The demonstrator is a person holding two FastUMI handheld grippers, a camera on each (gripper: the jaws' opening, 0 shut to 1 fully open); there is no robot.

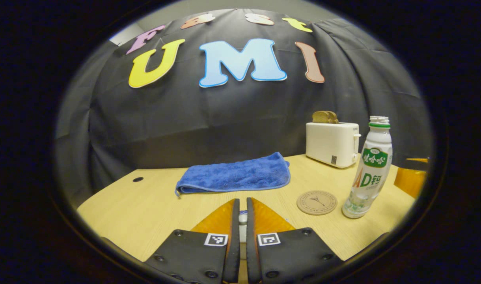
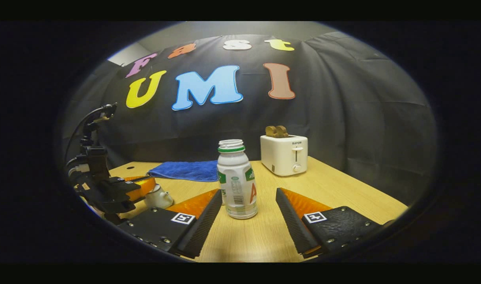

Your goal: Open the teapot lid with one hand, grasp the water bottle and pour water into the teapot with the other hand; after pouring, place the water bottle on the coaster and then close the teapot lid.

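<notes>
A white plastic water bottle (image 2: pixel 237 181) with no cap stands upright on the wooden table, between the spread fingers of my open right gripper (image 2: pixel 248 193), which do not touch it. The bottle (image 1: pixel 368 169) also stands at the right of the left gripper view, just right of a round cork coaster (image 1: pixel 316 202). My left gripper (image 1: pixel 243 201) is shut on a small white knob (image 1: pixel 243 219), the teapot lid's. From the right gripper view, that left gripper (image 2: pixel 140 185) sits on top of the white teapot (image 2: pixel 158 197), whose spout points right.
A folded blue towel (image 1: pixel 234 175) lies mid-table toward the back. A white toaster (image 1: pixel 332 144) with bread in it stands at the back right. The table's far edge (image 1: pixel 153 170) meets the black cloth wall.
</notes>
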